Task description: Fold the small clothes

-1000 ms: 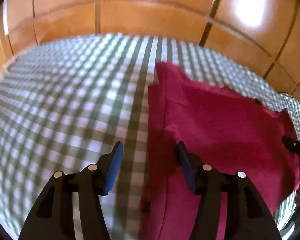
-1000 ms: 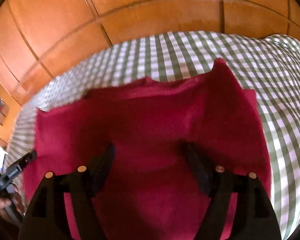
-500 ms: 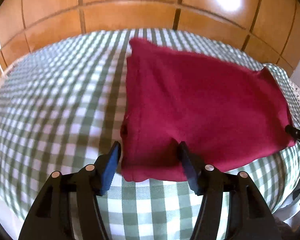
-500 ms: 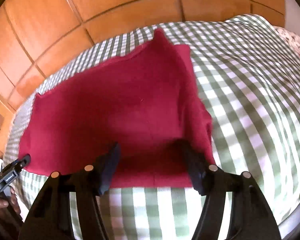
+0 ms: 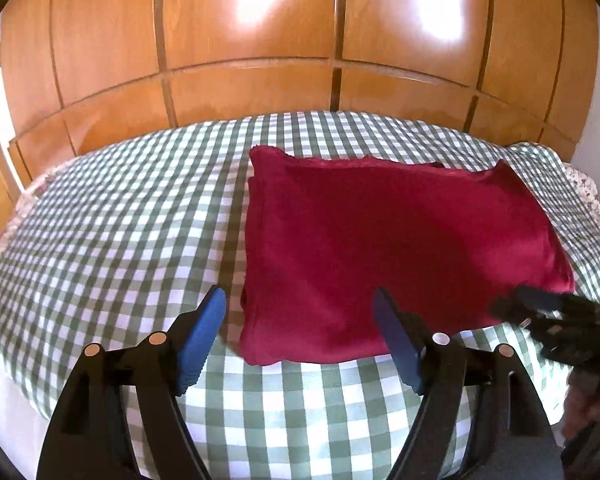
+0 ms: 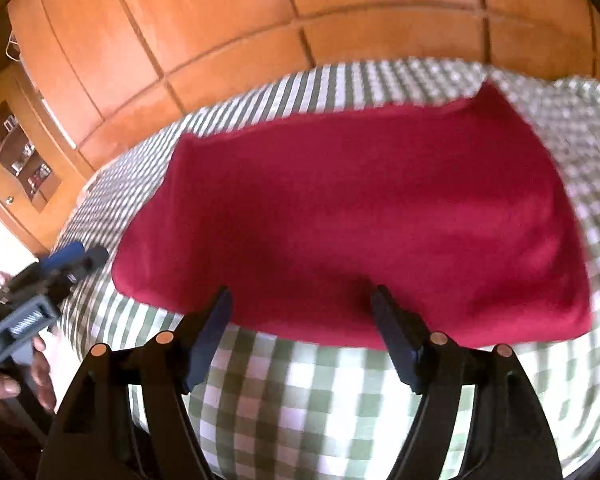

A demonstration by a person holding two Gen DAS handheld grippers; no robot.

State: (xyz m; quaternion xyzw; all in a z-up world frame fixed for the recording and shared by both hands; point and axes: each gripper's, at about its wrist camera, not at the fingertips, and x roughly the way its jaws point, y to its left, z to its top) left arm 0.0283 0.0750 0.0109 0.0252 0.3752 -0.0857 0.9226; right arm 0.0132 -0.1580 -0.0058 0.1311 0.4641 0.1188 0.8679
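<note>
A dark red garment [image 5: 396,256] lies folded flat in a rectangle on the green-and-white checked bedcover [image 5: 120,220]. It also shows in the right wrist view [image 6: 360,216]. My left gripper [image 5: 300,312] is open and empty, held above the garment's near left corner. My right gripper [image 6: 302,308] is open and empty, held above the garment's near edge. The right gripper shows at the right of the left wrist view [image 5: 540,312]. The left gripper shows at the left of the right wrist view [image 6: 68,260].
Wooden wardrobe doors [image 5: 260,40] stand behind the bed. The checked cover [image 6: 300,400] drops over the bed's near edge. A floral sheet edge [image 5: 584,188] shows at the far right. A glass-fronted cabinet [image 6: 16,152] stands at the left.
Both grippers have pulled back and up from the garment toward the bed's near edge. The garment now lies whole in view, in front of both open grippers.
</note>
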